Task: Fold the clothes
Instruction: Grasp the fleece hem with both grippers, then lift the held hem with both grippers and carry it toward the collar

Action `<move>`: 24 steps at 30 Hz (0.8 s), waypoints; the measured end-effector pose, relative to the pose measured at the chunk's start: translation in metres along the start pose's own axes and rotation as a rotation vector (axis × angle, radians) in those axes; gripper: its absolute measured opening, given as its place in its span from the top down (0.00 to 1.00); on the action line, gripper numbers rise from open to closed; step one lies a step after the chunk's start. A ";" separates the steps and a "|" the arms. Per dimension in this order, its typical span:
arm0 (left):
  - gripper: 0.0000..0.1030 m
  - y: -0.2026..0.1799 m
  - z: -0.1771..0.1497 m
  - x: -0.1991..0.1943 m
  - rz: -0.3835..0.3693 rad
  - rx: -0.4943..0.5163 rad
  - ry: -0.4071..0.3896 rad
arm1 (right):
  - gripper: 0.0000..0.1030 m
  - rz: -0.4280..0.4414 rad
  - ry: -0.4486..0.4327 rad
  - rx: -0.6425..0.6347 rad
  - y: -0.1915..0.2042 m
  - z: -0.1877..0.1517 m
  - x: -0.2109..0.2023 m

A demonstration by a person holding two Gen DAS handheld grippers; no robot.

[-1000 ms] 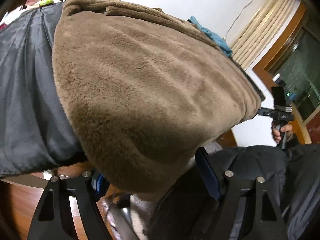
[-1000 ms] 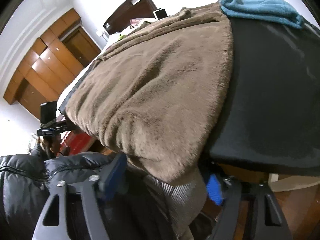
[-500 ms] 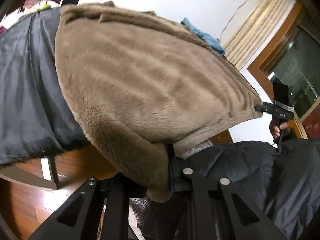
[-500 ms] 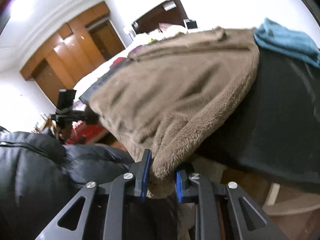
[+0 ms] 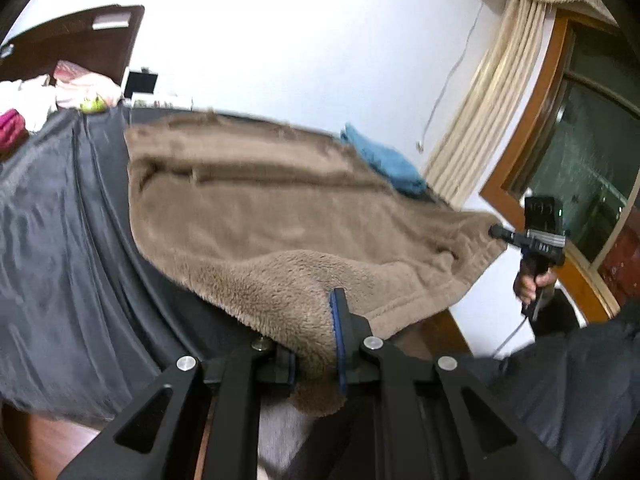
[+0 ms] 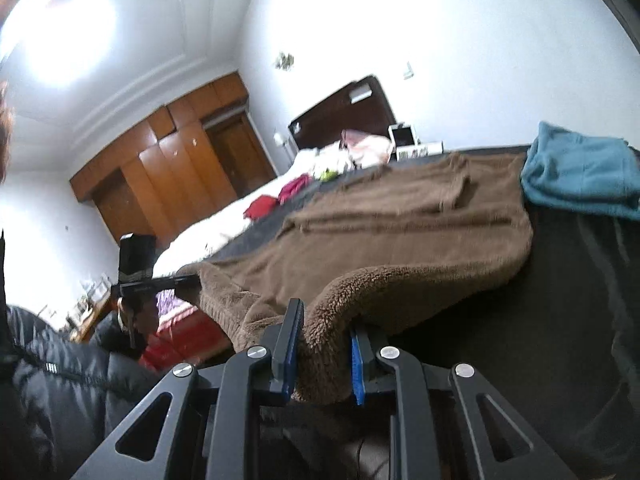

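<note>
The fuzzy brown fleece garment (image 5: 256, 216) lies spread on the dark grey sheet (image 5: 60, 240) that covers the bed. Its near edge is off the sheet, and your two grippers hold it there.

Your left gripper (image 5: 316, 344) is clenched on one near corner of the fuzzy brown fleece garment. The fleece bunches up between its blue pads (image 5: 335, 332), and a little flap hangs below them. Your right gripper (image 6: 320, 356) is clenched on the other near corner, and the thick fleece is squeezed between its two blue pads (image 6: 290, 344).

In the left wrist view you can see your right gripper far off at the right corner of the cloth, with your right hand (image 5: 532, 284) around its black handle. In the right wrist view you can see your left gripper at the left corner, with your left hand (image 6: 138, 316) under it. The near hem sags a little between the two corners.

A folded blue towel (image 6: 580, 172) sits on the sheet just past the far edge of the brown cloth. Farther back are a dark wooden headboard (image 6: 340, 116), some pink and red clothes (image 6: 276, 200), and a brown wooden wardrobe (image 6: 168, 176). Cream curtains (image 5: 480, 108) hang by a window. Your black puffy jacket sleeve (image 6: 60, 392) shows low in the views.
</note>
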State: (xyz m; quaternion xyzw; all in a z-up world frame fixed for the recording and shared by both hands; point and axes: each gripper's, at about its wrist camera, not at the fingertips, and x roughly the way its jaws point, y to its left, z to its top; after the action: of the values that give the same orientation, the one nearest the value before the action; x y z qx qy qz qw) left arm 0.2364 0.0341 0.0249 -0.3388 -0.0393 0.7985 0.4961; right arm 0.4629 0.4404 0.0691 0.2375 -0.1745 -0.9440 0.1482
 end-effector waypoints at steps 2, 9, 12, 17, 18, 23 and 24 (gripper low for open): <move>0.85 0.004 0.014 0.001 0.004 -0.038 -0.037 | 0.78 -0.026 -0.037 0.024 -0.005 0.009 0.000; 0.85 0.018 0.053 0.009 0.030 -0.105 -0.093 | 0.79 -0.107 -0.098 0.118 -0.035 0.041 0.010; 0.85 0.019 0.069 0.015 0.037 -0.097 -0.117 | 0.79 -0.137 -0.101 0.112 -0.038 0.051 0.013; 0.85 0.030 0.091 0.021 0.033 -0.121 -0.142 | 0.79 -0.175 -0.125 0.120 -0.048 0.071 0.015; 0.85 0.033 0.096 0.023 0.034 -0.125 -0.143 | 0.79 -0.183 -0.127 0.119 -0.049 0.076 0.016; 0.85 0.045 0.123 0.036 0.047 -0.138 -0.145 | 0.79 -0.221 -0.136 0.116 -0.058 0.105 0.031; 0.85 0.048 0.129 0.039 0.051 -0.139 -0.146 | 0.79 -0.226 -0.139 0.117 -0.061 0.113 0.035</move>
State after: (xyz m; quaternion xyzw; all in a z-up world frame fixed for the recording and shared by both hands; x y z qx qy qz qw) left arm 0.1141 0.0775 0.0849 -0.3143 -0.1221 0.8287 0.4468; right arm 0.3650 0.5120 0.1244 0.1980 -0.2113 -0.9570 0.0143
